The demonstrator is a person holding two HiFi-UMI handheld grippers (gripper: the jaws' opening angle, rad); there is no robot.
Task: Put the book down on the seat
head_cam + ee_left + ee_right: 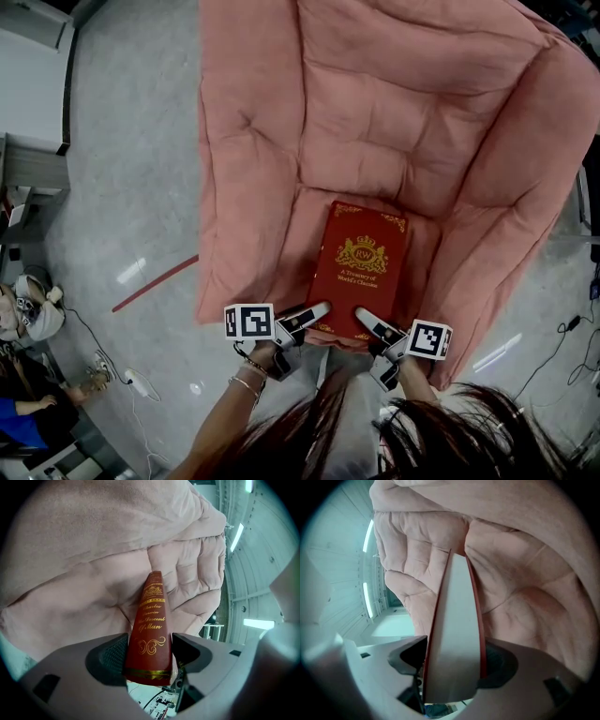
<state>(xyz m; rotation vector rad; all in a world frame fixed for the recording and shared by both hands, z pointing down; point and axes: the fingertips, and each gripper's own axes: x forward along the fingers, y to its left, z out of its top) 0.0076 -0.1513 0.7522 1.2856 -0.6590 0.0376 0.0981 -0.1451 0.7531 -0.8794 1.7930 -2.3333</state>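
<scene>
A red hardback book [361, 272] with gold print lies flat on the seat of the pink padded armchair [309, 216], its near edge at the seat's front. My left gripper [314, 321] is at the book's near left corner and my right gripper [371, 325] is at its near right corner. In the left gripper view the gold-lettered spine [150, 634] stands between the jaws of the left gripper [149, 656], with a thin gap on the right. In the right gripper view the white page edge [457, 634] fills the space between the jaws of the right gripper [454, 660]. Both grippers look open around the book.
The armchair's thick arms [248, 187] and back cushion [412, 84] rise around the seat. On the grey floor to the left lie a red strip [155, 283] and a power strip with a cable [141, 382]. A seated person [28, 412] and a cabinet [28, 178] are at far left.
</scene>
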